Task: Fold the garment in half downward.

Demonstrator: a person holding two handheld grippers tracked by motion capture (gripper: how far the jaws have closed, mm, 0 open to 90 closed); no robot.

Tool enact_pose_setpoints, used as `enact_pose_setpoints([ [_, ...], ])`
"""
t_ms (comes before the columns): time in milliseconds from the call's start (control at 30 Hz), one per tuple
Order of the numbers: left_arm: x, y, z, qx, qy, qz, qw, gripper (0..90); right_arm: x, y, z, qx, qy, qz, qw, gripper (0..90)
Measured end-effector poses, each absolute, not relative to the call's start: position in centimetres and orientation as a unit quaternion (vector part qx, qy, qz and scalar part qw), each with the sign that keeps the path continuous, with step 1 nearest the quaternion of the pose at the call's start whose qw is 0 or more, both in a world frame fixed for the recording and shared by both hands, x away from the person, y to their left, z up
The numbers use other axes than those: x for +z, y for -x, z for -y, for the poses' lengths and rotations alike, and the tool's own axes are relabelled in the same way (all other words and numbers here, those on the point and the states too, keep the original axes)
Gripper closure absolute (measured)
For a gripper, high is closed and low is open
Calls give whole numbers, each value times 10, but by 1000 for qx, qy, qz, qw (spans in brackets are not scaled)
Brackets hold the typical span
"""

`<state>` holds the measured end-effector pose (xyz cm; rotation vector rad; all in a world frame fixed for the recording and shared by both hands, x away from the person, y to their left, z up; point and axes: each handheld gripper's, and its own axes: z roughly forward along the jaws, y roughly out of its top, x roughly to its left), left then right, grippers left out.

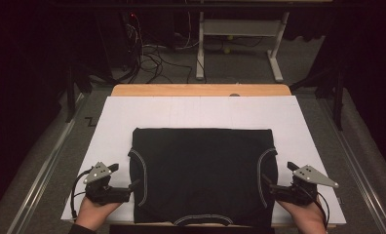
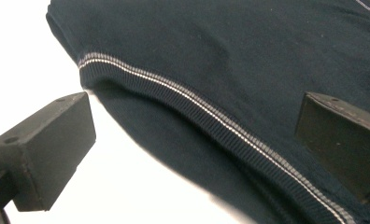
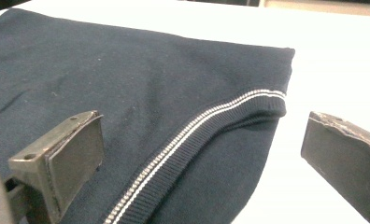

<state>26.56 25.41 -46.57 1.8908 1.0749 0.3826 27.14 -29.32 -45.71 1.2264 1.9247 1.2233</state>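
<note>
- A dark, partly folded T-shirt [image 1: 203, 175] lies flat in the lower middle of the high view, on a white sheet [image 1: 191, 112] that covers the wooden table [image 1: 201, 89]. Its collar sits at the bottom edge, and the white-striped sleeve hems curve down both sides.
- The left gripper [image 1: 127, 189], at lower left, points inward at the shirt's left edge. In its own view the jaws stand spread, one over the white sheet and one over the cloth, with the striped hem [image 2: 197, 105] between them.
- The right gripper [image 1: 268, 184] mirrors it at lower right, jaws also spread across the striped hem [image 3: 192, 133], pinching nothing.
- Judged from this symmetry, both are set to grasp the side edges together, probably for a fold.
</note>
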Motion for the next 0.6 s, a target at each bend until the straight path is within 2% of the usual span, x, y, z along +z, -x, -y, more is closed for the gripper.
enact_pose_setpoints([
  [267,-462,-283,-261,163,-752,-446,457,0,-450,-285,285,463,-438,-717,282,1],
  [600,-457,-303,-268,161,-748,-447,463,0,-440,-300,259,479,-422,-720,271,2],
])
